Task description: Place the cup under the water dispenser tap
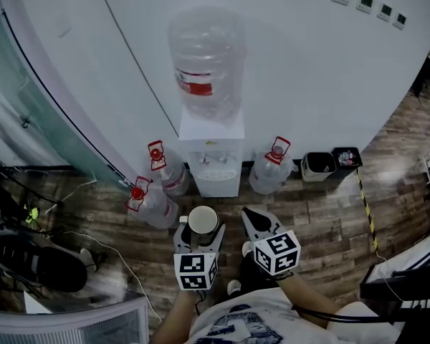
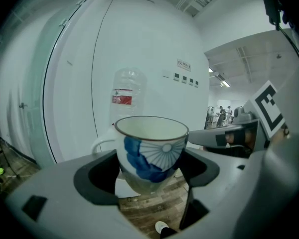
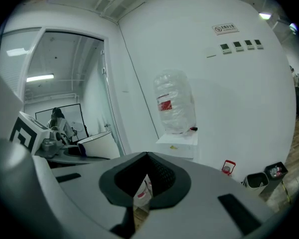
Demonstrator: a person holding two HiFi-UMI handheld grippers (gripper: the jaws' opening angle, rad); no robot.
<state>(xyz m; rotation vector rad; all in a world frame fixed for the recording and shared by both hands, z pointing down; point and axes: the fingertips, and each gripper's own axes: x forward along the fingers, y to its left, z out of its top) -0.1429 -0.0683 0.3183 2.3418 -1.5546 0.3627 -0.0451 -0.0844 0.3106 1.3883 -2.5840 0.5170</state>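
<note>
Dark bins (image 1: pixel 346 159) (a pair) near jug (image 1: pixel 267 172).

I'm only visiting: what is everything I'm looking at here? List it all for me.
water dispenser: one, white, against the wall
big bottle: one, clear with a red label, on top of the dispenser
spare bottles: three, clear with red handles, on the floor, two left of the dispenser and one right
bins: two, black, on the floor right of the dispenser
wall panels: four, small, in a row high on the wall
cup: one, white with a blue pattern, between the left fingers
left gripper: grey, shut on the cup
right gripper: grey, fingers together, empty
</note>
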